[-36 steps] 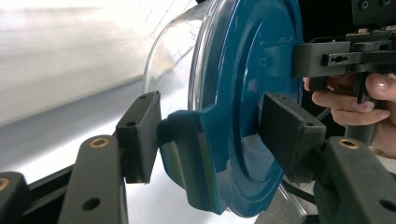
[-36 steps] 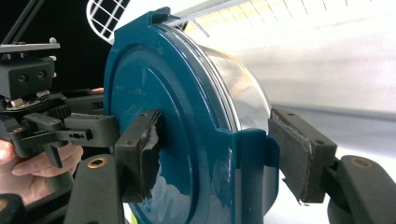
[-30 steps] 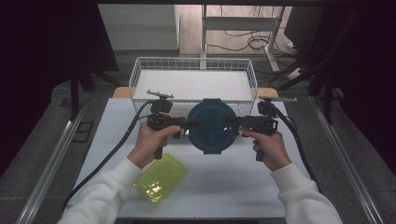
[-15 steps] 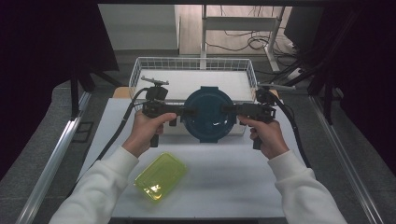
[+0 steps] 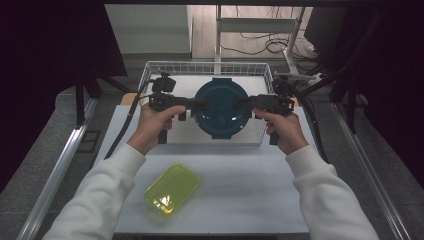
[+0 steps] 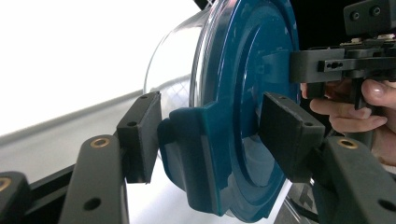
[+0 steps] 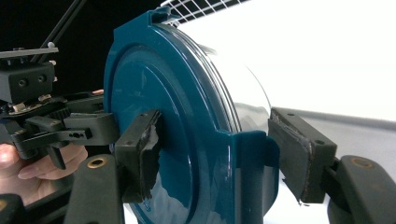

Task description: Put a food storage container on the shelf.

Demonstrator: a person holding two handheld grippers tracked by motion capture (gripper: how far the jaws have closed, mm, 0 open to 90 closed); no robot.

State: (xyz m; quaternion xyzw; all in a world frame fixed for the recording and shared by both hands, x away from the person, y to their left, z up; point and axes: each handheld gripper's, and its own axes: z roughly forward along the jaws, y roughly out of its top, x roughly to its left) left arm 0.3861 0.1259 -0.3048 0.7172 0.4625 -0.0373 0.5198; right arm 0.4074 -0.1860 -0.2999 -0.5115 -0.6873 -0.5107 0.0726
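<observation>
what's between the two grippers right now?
The round container with the blue lid, held over the wire basket. In the high view the left gripper and right gripper clamp its opposite side tabs; both gripper views show that grip.

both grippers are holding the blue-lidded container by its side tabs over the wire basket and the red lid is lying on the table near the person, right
Not quite: the lid lying on the table is yellow-green, not red, as the high view shows. The rest holds: the left gripper and right gripper hold the container by its side tabs over the wire basket.

Lab-like recording bay: white table [image 5: 240,200], dark curtains [image 5: 50,60], loose floor cables [image 5: 260,47].
</observation>
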